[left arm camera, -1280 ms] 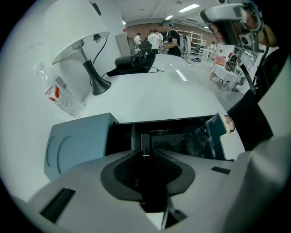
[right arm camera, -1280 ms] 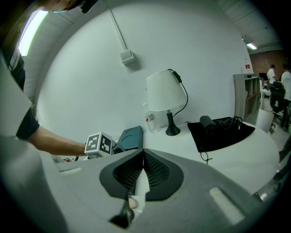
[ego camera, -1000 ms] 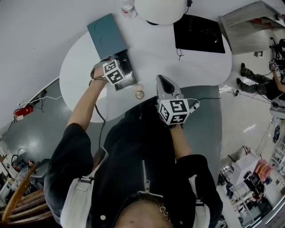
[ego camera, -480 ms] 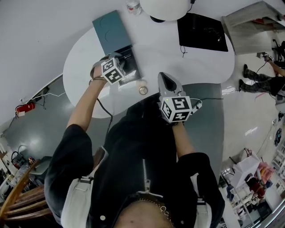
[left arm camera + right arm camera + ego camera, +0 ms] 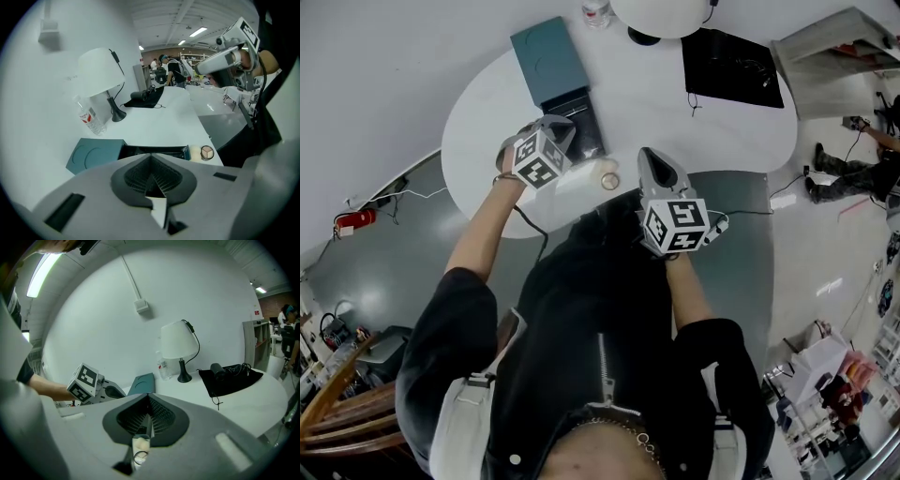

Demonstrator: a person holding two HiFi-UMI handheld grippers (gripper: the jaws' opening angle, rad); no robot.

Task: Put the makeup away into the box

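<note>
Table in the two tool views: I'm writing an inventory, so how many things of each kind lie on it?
Teal box: 1
Lamp: 1
Water bottle: 1
Makeup compact: 1
Cream round piece: 1
Black mat: 1
Corded device on the mat: 1
Total: 7

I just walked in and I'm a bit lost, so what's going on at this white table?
A person with a handheld gripper in each hand is putting makeup away into a teal box, which lies open on the white table. The left gripper hovers near the box, shut and empty. The right gripper, also shut with nothing held, points toward a round compact and a pale puff lying beside the box, not yet put away.
</note>
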